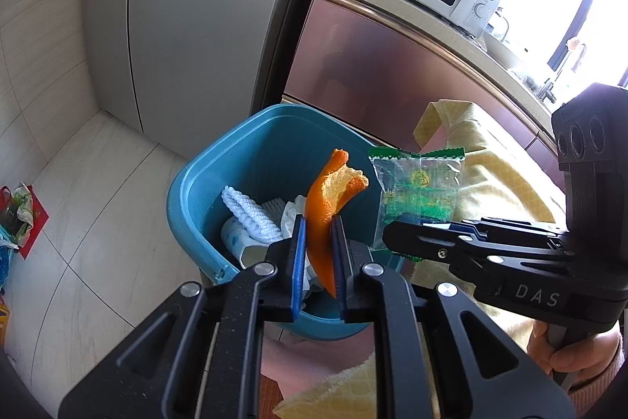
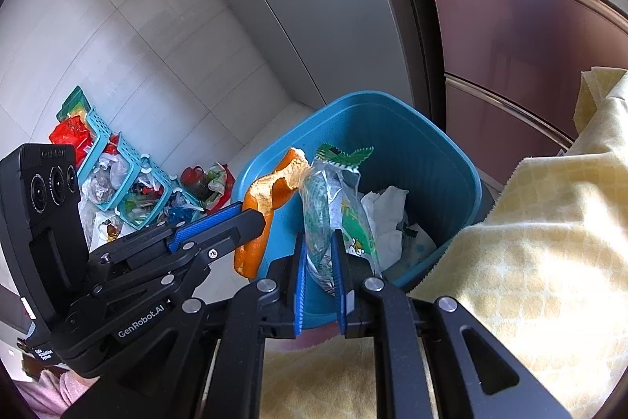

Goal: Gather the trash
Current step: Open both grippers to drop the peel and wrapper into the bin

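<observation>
Orange peel (image 1: 327, 207): clamped between the blue pads of your left claw (image 1: 318, 254), curl standing up past the fingertips, lower tip hanging below them. It sits over the open mouth of the blue bin (image 1: 188, 207), toward the near rim.

Snack wrapper (image 2: 337, 207): clear film with green print, pinched in your right claw (image 2: 318, 262); jaws nearly together on the film, serrated green end pointing up and away. It also hangs over the bin opening, just inside the near rim.

The two pieces are side by side, close but not seen touching. In the left wrist view the wrapper (image 1: 418, 195) sits to the right of the peel, over the bin's right-hand rim where the yellow cloth (image 1: 498, 183) begins.

Bin contents: white foam netting (image 1: 251, 214) and crumpled paper at the bottom. Plenty of room left, by the look of it.

Step in hand, as I judge it: the drop. Advice:
- Bring the wrapper a little further in from the right rim before you let go; light film may drift onto the cloth.
- Part each claw fully; film can cling to a pad, so a small shake may be needed.
- Release the peel first or both together, but keep the claws from knocking each other.

Outward: the bin stands on the tiled floor at the edge of the cloth-covered counter. More litter around a pale blue basket (image 2: 129, 167) on the floor, well apart from the bin.
</observation>
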A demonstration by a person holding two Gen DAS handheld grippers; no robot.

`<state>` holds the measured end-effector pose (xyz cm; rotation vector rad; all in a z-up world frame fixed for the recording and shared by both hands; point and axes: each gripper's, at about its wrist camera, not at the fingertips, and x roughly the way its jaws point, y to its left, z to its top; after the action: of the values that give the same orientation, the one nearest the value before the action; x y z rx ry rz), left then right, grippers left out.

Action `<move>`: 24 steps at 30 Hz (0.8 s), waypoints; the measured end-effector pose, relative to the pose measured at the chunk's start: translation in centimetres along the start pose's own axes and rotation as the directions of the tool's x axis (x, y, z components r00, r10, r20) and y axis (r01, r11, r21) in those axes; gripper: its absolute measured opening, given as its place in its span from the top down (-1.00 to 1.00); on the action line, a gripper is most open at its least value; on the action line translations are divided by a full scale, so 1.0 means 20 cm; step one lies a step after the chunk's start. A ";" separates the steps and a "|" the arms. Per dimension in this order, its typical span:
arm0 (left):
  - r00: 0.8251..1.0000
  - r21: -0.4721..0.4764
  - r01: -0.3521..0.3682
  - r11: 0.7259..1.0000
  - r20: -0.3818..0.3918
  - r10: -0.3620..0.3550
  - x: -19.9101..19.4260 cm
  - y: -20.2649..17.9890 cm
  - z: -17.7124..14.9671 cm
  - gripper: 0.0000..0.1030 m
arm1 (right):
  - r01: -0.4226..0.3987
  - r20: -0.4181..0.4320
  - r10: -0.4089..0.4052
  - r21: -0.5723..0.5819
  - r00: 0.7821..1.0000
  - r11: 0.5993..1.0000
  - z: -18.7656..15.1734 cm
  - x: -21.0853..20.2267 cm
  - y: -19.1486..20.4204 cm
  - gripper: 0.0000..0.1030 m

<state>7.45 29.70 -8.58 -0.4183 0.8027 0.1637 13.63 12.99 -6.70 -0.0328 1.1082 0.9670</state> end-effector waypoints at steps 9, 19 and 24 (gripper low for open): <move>1.000 0.000 -0.013 1.000 -0.017 0.013 0.06 0.00 0.01 0.75 | 0.011 -0.019 -0.011 0.001 1.000 1.000 0.02 0.03 0.01 0.74; 0.998 -0.009 -0.017 1.000 -0.055 0.016 0.14 0.02 0.01 0.74 | 0.031 -0.042 -0.031 0.004 0.999 1.000 0.03 0.08 0.02 0.69; 0.996 -0.020 0.001 1.000 -0.089 -0.003 0.21 0.03 0.00 0.75 | 0.032 -0.041 -0.032 0.009 0.999 0.999 0.03 0.10 0.03 0.59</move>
<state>10.22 30.20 -11.74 -0.4471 0.8888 0.1523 13.93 14.96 -7.64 -0.0633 1.1467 0.9359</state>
